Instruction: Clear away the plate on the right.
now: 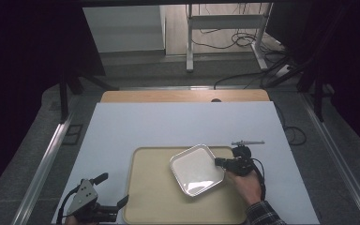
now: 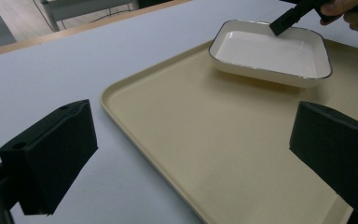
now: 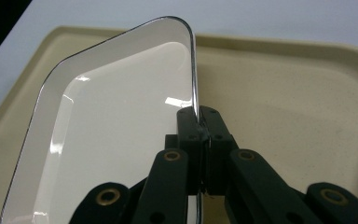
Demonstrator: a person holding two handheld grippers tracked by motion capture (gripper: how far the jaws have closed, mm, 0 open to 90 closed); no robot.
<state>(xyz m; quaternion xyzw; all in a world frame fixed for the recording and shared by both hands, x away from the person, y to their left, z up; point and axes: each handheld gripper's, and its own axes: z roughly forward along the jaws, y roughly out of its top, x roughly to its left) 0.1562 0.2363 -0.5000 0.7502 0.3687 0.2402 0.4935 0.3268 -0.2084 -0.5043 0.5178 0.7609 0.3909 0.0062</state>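
On the white table (image 1: 178, 124), near its front edge, lies a beige tray (image 1: 150, 197), and a white square dish (image 1: 197, 169) with a thin dark rim sits on the tray's right half, turned cornerwise. The right gripper (image 1: 219, 162) has its fingers clenched on the dish's right rim; in the right gripper view the rim (image 3: 194, 70) runs between the two black fingers (image 3: 189, 126), and the dish's near edge is cut off by the frame bottom. Whether the dish rests flat or is tipped off the tray cannot be told. The right hand (image 1: 243, 180) covers most of that gripper. The left gripper (image 1: 112, 192) sits at the tray's front left corner, its fingers (image 2: 51, 154) released and wide apart, nothing between them; its hand is cut off at the frame bottom. A thin grey tool (image 1: 247, 142), too small to identify, lies on the table just beyond the tray's far right corner. The tray's left half is bare, and the table's far half lies open.
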